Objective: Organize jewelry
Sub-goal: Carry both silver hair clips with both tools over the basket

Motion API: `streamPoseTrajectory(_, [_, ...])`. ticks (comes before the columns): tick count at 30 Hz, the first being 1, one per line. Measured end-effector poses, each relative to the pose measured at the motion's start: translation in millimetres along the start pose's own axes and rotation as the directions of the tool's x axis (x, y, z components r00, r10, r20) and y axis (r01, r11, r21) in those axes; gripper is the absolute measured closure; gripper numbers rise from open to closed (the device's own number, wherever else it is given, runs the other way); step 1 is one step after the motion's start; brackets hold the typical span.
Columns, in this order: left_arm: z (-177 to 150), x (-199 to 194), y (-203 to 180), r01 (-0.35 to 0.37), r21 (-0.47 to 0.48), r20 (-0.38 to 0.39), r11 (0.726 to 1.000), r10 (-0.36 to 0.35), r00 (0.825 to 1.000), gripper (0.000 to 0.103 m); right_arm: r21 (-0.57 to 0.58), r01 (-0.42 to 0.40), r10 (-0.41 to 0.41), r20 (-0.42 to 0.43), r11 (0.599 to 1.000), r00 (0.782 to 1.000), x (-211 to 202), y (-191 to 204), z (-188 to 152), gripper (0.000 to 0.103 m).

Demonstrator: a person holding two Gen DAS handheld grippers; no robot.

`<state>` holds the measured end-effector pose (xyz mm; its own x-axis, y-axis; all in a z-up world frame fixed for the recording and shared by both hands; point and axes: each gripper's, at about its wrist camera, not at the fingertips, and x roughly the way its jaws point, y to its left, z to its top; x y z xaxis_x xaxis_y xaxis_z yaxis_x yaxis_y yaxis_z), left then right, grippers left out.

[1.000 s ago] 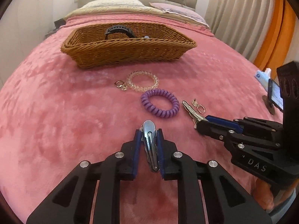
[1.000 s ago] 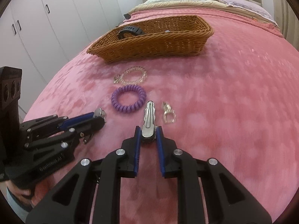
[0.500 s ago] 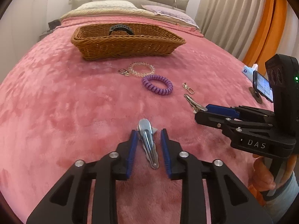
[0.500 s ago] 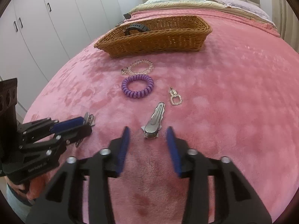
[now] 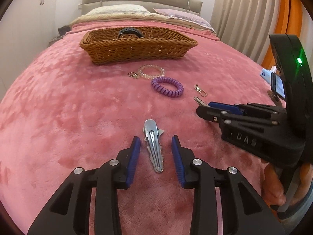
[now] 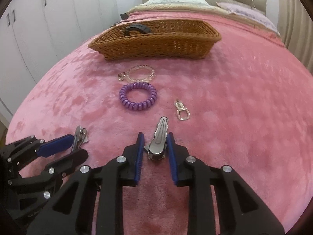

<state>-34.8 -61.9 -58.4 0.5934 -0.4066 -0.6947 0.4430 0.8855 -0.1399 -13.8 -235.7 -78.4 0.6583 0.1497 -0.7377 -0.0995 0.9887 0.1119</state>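
A: We're hovering the left gripper [image 5: 156, 150] spread wide around the silver metal hair clip [image 5: 153, 145] lying flat on the pink plush bedspread [image 5: 58, 117]; its long axis is running along the fingers.

B: We're straddling a second silver clip [image 6: 159, 140] with the right gripper [image 6: 154, 156], jaws apart, maybe touching the pads. The brown wicker basket [image 6: 156, 47] is sitting straight ahead, well apart.

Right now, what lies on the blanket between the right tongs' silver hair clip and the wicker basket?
The purple spiral hair tie, then the clear beaded bracelet, nearer the wicker basket; right wrist view.
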Motion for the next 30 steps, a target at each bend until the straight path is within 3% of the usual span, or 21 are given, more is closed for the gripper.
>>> streamPoseTrajectory(1, [0.3, 0.3, 0.8, -0.001, -0.003, 0.002, 1.000, 0.001, 1.000, 0.089, -0.013, -0.002, 0.002, 0.004, 1.000, 1.000, -0.6, 2.2, -0.7, 0.082])
streamPoseTrajectory(2, [0.3, 0.7, 2.6, -0.003, -0.004, 0.003, 1.000, 0.003, 1.000, 0.091, -0.030, -0.010, 0.010, 0.011, 1.000, 1.000, -2.3, 5.3, -2.1, 0.082])
streamPoseTrajectory(8, [7.3, -8.3, 10.3, 0.044, -0.020, 0.042, 0.999, -0.044, 0.998, 0.091, -0.068, -0.063, 0.067, 0.062, 0.996, 0.996, -18.9, 11.6, 0.6, 0.082])
streamPoseTrajectory(12, [26.4, -21.8, 12.5, 0.051, -0.004, 0.110, 0.999, -0.050, 0.993, 0.091, -0.072, -0.071, 0.080, 0.120, 0.995, 0.990, -34.2, 7.6, 22.2, 0.082])
streamPoseTrajectory(16, [64.3, -33.2, 19.1, 0.038, 0.022, 0.201, 0.999, -0.041, 0.979, 0.091, -0.080, -0.040, 0.054, 0.186, 0.996, 0.981, -43.8, 1.9, 60.4, 0.082])
streamPoseTrajectory(22, [135.9, -24.5, 35.9, -0.008, 0.027, 0.294, 1.000, 0.000, 0.956, 0.091, -0.066, 0.024, -0.008, 0.230, 0.998, 0.973, -25.7, -14.6, 127.9, 0.082])
streamPoseTrajectory(25, [173.7, -6.6, 50.1, -0.029, 0.005, 0.306, 1.000, 0.026, 0.952, 0.091, -0.054, 0.034, -0.022, 0.206, 0.998, 0.978, -0.8, -23.3, 162.7, 0.082])
streamPoseTrajectory(30, [221.0, 44.9, 77.2, -0.019, -0.045, 0.250, 0.999, 0.029, 0.968, 0.091, -0.004, -0.008, 0.009, 0.117, 1.000, 0.993, 54.9, -40.3, 204.1, 0.082])
